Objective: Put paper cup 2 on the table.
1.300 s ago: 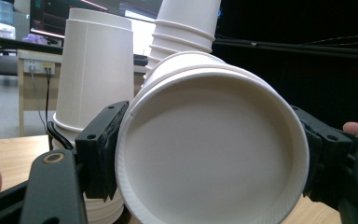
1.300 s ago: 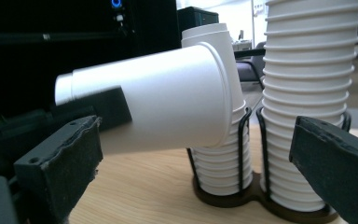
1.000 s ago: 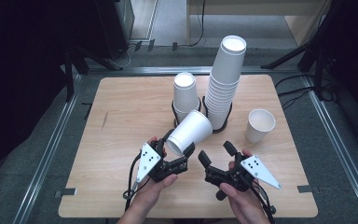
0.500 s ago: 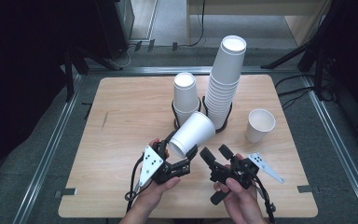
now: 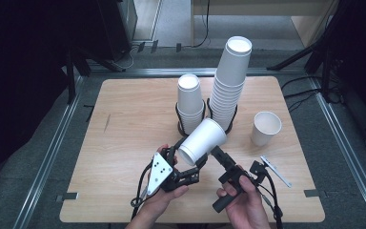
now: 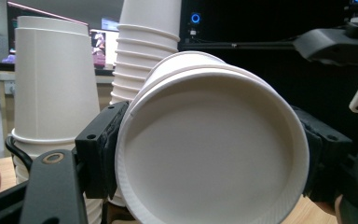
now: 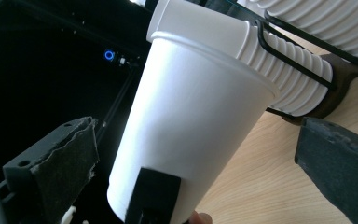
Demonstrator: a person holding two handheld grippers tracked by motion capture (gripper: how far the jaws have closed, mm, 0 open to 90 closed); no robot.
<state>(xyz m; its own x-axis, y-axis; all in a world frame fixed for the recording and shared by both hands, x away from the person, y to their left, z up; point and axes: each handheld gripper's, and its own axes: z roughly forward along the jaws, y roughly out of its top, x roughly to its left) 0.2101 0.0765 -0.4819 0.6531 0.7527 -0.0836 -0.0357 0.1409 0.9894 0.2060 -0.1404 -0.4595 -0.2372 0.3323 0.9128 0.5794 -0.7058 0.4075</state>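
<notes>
The left claw (image 5: 189, 164) clamps the tilted cup (image 5: 202, 141) at its rim, so the right claw (image 5: 214, 153), jaws apart, can take it.

**Stacks, a lone cup and a wooden table**

Two stacks of white paper cups are seen upside down at the far middle of the wooden table (image 5: 124, 124), each set in a black wire holder. The short stack (image 5: 190, 100) is placed just beside the tall stack (image 5: 231, 81), at its left. A single cup (image 5: 266, 128) is stood upright, mouth up, apart at the right. The table is framed by metal rails (image 5: 52, 152) on dark flooring.
</notes>
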